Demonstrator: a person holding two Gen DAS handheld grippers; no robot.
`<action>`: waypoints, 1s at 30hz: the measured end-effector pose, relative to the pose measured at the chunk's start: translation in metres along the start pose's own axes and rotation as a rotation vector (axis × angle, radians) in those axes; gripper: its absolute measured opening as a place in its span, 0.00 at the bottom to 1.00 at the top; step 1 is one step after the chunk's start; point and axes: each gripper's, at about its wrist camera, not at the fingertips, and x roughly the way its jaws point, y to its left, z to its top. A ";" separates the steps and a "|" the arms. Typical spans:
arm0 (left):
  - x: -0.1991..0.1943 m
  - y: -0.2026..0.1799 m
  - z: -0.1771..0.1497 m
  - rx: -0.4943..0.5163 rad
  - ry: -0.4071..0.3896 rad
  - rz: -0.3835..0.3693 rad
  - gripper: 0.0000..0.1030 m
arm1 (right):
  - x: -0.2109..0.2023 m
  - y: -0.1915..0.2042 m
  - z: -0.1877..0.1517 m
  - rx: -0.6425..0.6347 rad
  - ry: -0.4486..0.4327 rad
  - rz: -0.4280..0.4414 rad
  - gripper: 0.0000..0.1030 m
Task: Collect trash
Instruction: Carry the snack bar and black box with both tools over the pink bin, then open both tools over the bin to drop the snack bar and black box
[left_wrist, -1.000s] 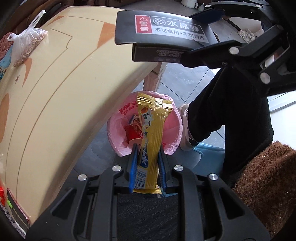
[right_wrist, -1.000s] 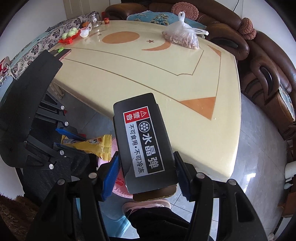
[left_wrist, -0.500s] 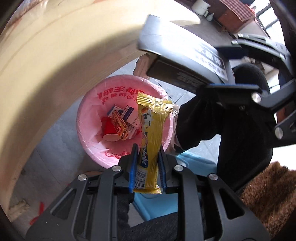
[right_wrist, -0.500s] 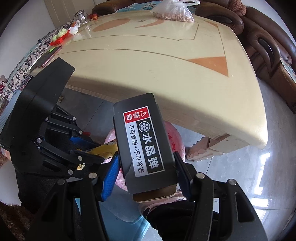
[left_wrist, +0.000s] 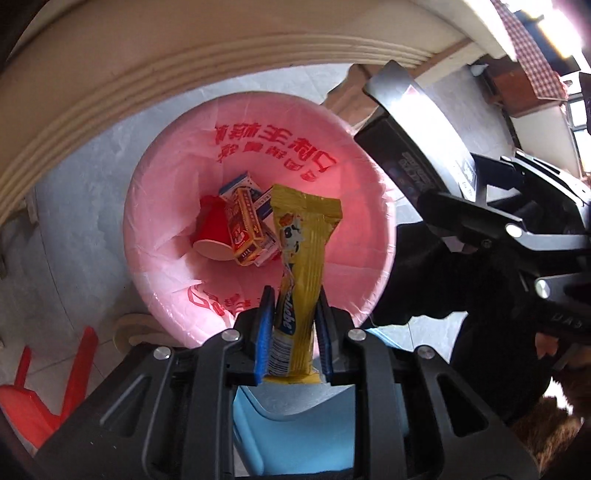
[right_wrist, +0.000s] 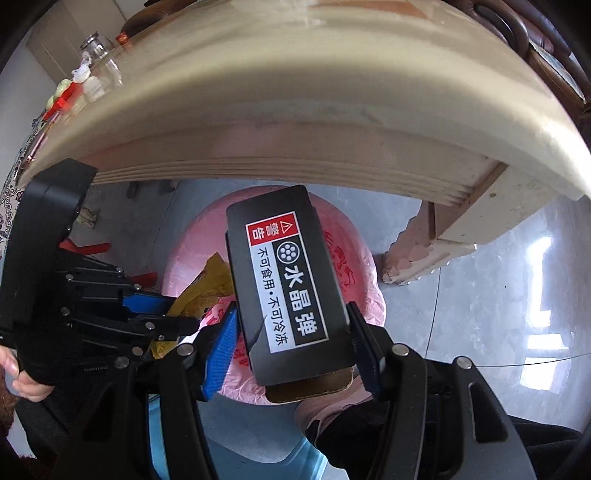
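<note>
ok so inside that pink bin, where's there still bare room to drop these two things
Bare liner runs along the far wall and right side of the pink bin. The centre is crowded: red cup and small cartons. The yellow wrapper hangs over the near right, the black box above.

A glossy yellow foil wrapper (left_wrist: 301, 266) hangs over a thin, crinkled pink plastic bin liner (left_wrist: 177, 206), a matt black box (right_wrist: 286, 284) with a paper label beside it, on polished floor tiles (right_wrist: 509, 295).
</note>
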 end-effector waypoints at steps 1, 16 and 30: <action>0.005 0.000 0.002 -0.006 0.007 0.007 0.21 | 0.008 -0.002 0.000 0.010 0.006 -0.005 0.54; 0.037 0.019 0.015 -0.119 0.051 0.035 0.21 | 0.069 -0.010 -0.004 0.006 0.088 -0.017 0.54; 0.023 0.021 0.012 -0.145 0.021 0.103 0.59 | 0.082 -0.008 -0.001 -0.006 0.136 -0.013 0.53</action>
